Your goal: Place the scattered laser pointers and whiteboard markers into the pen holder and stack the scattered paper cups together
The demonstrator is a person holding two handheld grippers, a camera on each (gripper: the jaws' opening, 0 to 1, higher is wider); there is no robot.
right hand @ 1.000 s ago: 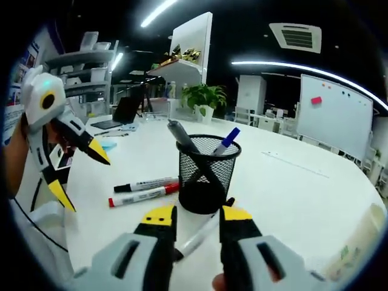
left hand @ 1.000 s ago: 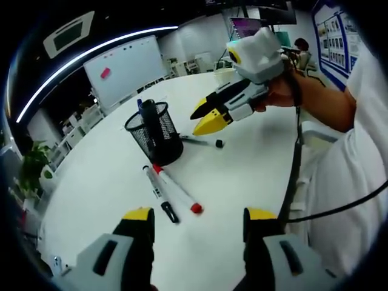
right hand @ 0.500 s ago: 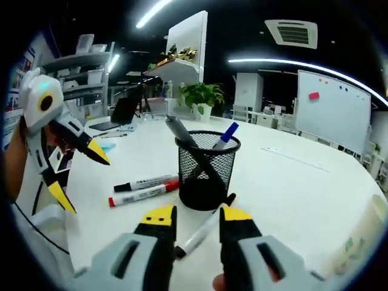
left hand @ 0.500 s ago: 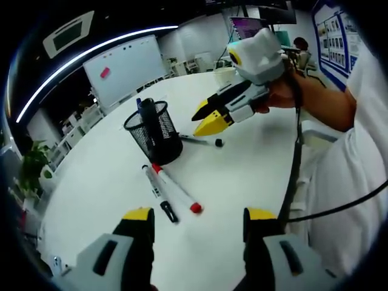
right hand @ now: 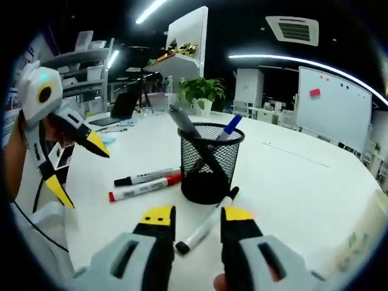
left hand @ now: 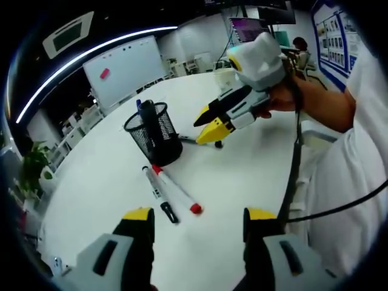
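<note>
Beside the mesh pen holder [right hand: 211,162] a black-capped marker [right hand: 205,222] lies between your right gripper's [right hand: 193,219] parted, empty jaws, while your left gripper [left hand: 198,223] hangs open and empty short of two markers [left hand: 172,193] by the holder.

Open-plan office / meeting area. Large white round worktop [right hand: 303,182], wall whiteboard [right hand: 333,106] with magnets, ceiling AC cassette [right hand: 297,30], strip lights, shelving [right hand: 82,66], laptop [right hand: 121,109], potted plant [right hand: 203,91], poster board [left hand: 333,33] on far wall.

Whiteboard [right hand: 332,104] with a pink note, potted plant [right hand: 200,93] (beside what looks like a laptop [right hand: 123,107]).
</note>
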